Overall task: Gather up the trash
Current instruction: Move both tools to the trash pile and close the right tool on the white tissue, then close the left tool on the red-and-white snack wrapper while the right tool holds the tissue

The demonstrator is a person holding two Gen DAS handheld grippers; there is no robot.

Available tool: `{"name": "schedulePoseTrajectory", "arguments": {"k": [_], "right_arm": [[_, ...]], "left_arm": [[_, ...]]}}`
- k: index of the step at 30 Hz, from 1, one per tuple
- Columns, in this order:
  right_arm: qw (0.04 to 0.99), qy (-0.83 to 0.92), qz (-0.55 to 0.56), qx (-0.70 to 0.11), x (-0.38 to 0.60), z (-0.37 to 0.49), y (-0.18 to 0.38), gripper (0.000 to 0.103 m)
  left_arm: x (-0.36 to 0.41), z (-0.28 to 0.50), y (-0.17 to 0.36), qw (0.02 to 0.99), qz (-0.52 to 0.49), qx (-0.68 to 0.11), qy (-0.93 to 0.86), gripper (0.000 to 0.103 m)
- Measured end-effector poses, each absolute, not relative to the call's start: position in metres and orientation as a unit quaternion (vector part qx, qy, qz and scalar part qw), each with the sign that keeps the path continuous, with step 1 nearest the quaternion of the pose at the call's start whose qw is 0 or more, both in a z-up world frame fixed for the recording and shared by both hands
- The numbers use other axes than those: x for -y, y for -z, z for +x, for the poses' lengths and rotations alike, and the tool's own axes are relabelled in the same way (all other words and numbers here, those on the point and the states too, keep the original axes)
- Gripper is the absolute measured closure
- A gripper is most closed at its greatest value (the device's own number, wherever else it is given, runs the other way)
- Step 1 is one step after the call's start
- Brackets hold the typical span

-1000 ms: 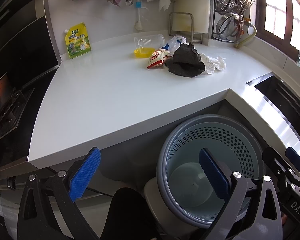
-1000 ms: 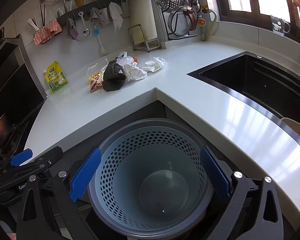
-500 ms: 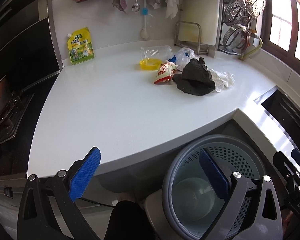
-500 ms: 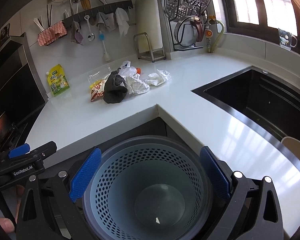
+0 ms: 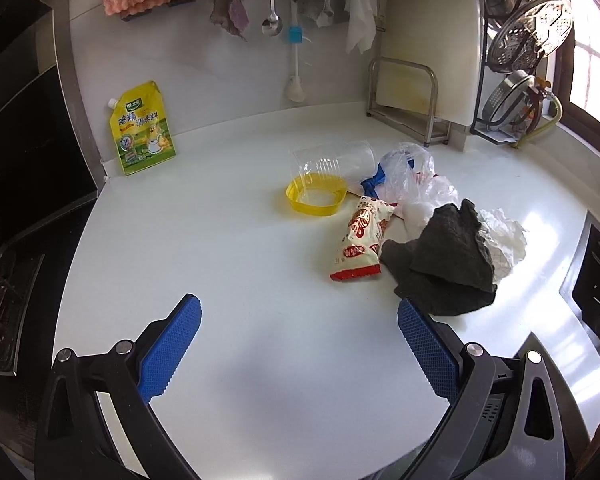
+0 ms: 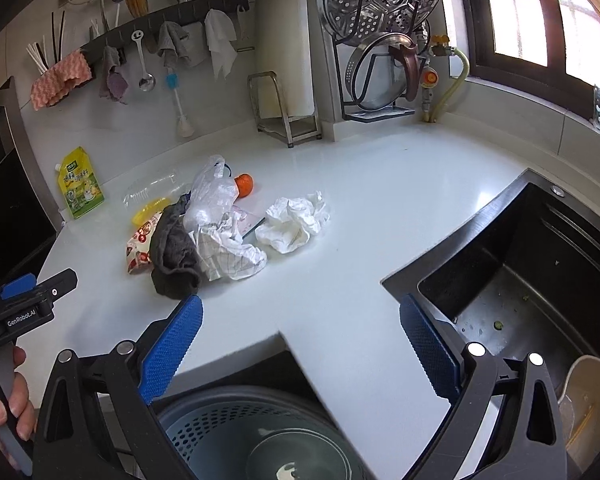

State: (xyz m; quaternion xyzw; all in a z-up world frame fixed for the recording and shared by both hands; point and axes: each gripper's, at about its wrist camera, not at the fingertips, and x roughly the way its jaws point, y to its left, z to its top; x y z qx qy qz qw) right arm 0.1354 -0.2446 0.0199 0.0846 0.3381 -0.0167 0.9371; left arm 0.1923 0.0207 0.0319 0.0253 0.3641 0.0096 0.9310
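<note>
Well beyond open jaws: trash pile [image 5: 420, 236].

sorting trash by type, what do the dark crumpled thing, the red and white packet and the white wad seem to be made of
Dark crumpled thing: looks like matte grey cloth, soft folds, no shine.
Red and white packet: likely printed plastic film, with a glossy surface and a crimped sealed end.
White wad: probably tissue or paper towel, matte with sharp creases.
</note>
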Motion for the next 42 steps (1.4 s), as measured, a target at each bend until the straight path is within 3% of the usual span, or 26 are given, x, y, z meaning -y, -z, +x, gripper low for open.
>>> {"name": "schedulePoseTrajectory", "arguments": {"k": [10,20,22,24,26,27,28,32,39,42], "right_arm": [[0.924,0.021,0.076,-0.375,0.257,0.235,-0.006,0.009],[0.907,0.038,0.041,-0.417,0.248,0.273,0.021,0.010],[0.904,0.033,0.040,-0.424,0.248,0.276,0.024,0.019],[0.896,0.022,0.045,-0.442,0.249,0.281,0.029,0.051],[0.897,0.016,0.049,-0.438,0.249,0.281,0.029,0.059],[0.898,0.018,0.044,-0.438,0.249,0.281,0.029,0.075],[0.898,0.014,0.043,-0.439,0.248,0.281,0.028,0.083],[0.900,0.012,0.049,-0.433,0.251,0.279,0.027,0.090],[0.900,0.002,0.069,-0.430,0.257,0.278,0.027,0.091],[0.901,-0.004,0.072,-0.428,0.258,0.277,0.027,0.091]], "left_arm": [[-0.018,0.267,-0.023,0.921,0.017,-0.390,0.003,0.006],[-0.014,0.292,-0.006,0.911,0.004,-0.410,0.028,0.006],[-0.012,0.294,-0.004,0.911,0.003,-0.411,0.032,0.006],[-0.011,0.295,-0.002,0.911,0.006,-0.412,0.031,0.006],[-0.010,0.296,0.000,0.910,0.008,-0.413,0.030,0.006],[-0.010,0.297,0.000,0.910,0.008,-0.414,0.030,0.006],[-0.010,0.299,0.001,0.909,0.008,-0.415,0.031,0.006],[-0.006,0.304,0.003,0.907,0.007,-0.420,0.032,0.006],[0.004,0.312,0.010,0.907,0.026,-0.420,0.026,0.007],[0.004,0.315,0.014,0.904,0.024,-0.426,0.033,0.012]]}}
